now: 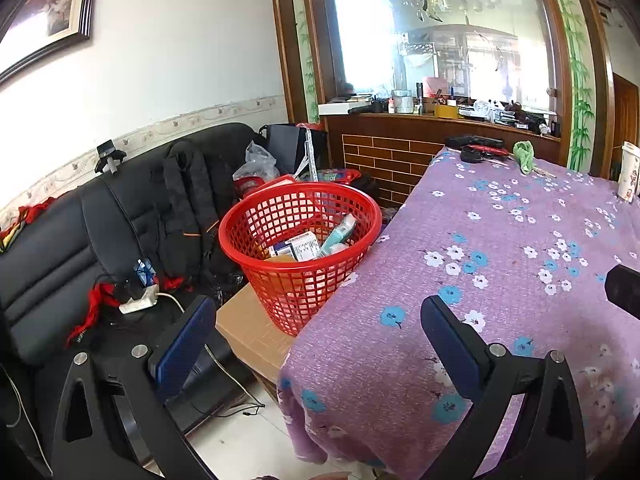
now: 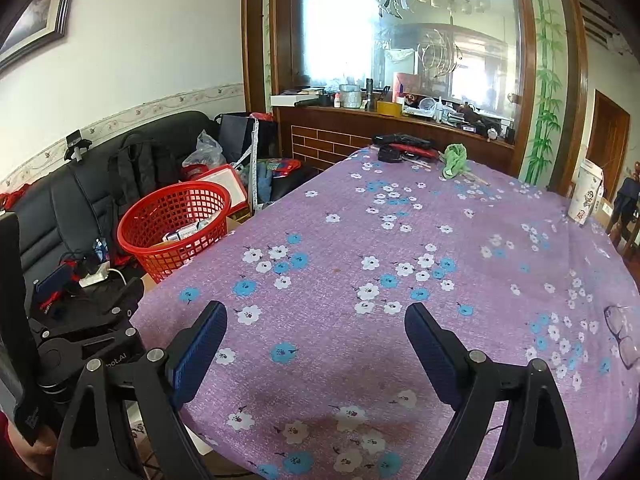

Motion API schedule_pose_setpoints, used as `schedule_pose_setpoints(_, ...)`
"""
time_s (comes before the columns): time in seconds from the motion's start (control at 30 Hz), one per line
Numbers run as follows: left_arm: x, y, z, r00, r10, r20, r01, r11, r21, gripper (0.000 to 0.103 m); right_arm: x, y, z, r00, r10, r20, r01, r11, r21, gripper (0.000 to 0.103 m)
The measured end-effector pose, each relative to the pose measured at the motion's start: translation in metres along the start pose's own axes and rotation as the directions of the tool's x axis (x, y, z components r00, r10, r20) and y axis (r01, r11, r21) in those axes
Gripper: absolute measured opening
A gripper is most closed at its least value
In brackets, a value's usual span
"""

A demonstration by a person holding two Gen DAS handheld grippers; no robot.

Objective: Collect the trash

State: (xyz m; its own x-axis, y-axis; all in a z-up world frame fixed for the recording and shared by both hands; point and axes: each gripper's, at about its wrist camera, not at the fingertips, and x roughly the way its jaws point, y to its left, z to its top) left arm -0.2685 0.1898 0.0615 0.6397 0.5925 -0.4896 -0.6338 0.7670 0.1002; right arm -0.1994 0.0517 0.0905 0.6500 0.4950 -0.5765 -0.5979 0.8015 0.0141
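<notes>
A red mesh basket (image 1: 300, 236) stands on a cardboard box (image 1: 252, 332) beside the table; it also shows in the right wrist view (image 2: 172, 224). It holds small boxes and a pale blue packet (image 1: 340, 236). My left gripper (image 1: 316, 320) is open and empty, low at the table's left edge in front of the basket. My right gripper (image 2: 316, 328) is open and empty over the purple flowered tablecloth (image 2: 360, 240). The left gripper's body (image 2: 80, 320) shows at the left of the right wrist view.
A green cloth (image 2: 454, 160), black and red items (image 2: 404, 146), a paper cup (image 2: 586, 192) and glasses (image 2: 622, 332) lie on the table. A black sofa (image 1: 80, 240) with a backpack (image 1: 188, 200) and power strip (image 1: 140, 300) stands left. A wooden counter (image 1: 400, 128) is behind.
</notes>
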Motion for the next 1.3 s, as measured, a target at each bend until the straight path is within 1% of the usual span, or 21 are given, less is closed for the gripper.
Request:
schedule_pose_setpoints(0.43,0.004,0.000,-0.002,1.000,0.000,-0.007,0.000,1.000,0.006,0.102,0.003,0.009,0.000,1.000,-0.016,-0.008,0.016,1.000,-0.025,0.093)
schedule_pose_setpoints(0.8,0.010,0.002,-0.007,1.000,0.006,-0.025,-0.006,1.000,0.003,0.102,0.007,0.008,-0.003,1.000,-0.017,-0.015,0.017,0.999,-0.028,0.094)
schedule_pose_setpoints(1.3,0.013,0.003,-0.008,0.999,-0.007,-0.044,0.007,1.000,-0.003,0.102,0.008,0.010,-0.005,0.999,-0.024,-0.025,0.024,0.999,-0.031,0.094)
